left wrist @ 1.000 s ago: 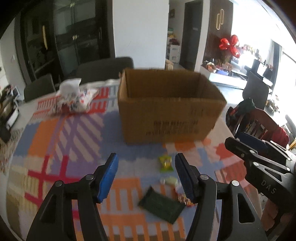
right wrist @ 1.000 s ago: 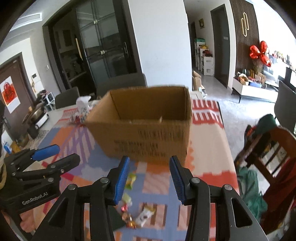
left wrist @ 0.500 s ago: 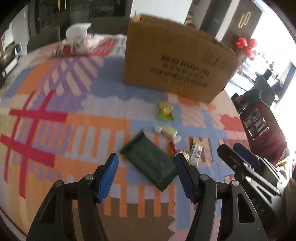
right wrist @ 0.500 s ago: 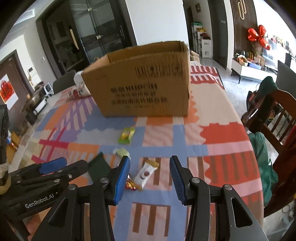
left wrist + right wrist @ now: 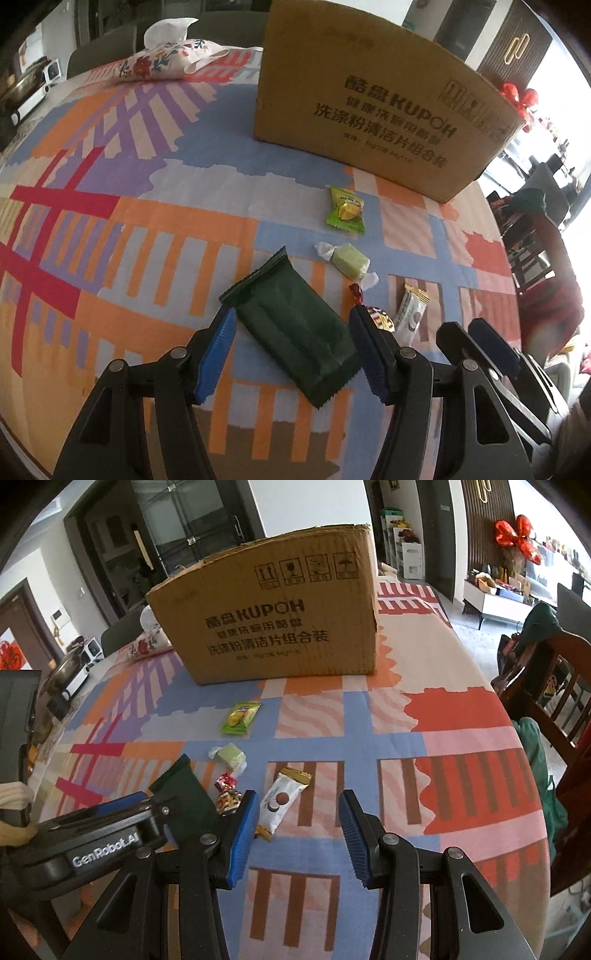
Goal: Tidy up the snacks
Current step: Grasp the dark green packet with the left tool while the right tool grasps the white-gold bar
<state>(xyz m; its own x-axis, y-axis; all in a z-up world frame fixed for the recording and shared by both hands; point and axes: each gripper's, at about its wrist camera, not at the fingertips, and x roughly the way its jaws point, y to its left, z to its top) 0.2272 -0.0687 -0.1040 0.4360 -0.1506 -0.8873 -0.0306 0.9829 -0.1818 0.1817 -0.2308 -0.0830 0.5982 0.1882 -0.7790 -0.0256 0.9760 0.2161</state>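
Where both open, empty hand-held grippers (image 5: 291,354) (image 5: 295,834) hover: dark green, crimp-edged snack packet (image 5: 295,332), flat on tablecloth (image 5: 147,229).

five snacks (image 5: 295,332) lay on the table (image 5: 110,258) before the box (image 5: 369,110); a tissue pack (image 5: 166,62) sat left of it.

box (image 5: 273,624) plain matt corrugated cardboard; tablecloth (image 5: 110,236) printed, smooth; dark green packet (image 5: 295,332) matt film; gripper pads (image 5: 242,834) ribbed blue rubber on black plastic
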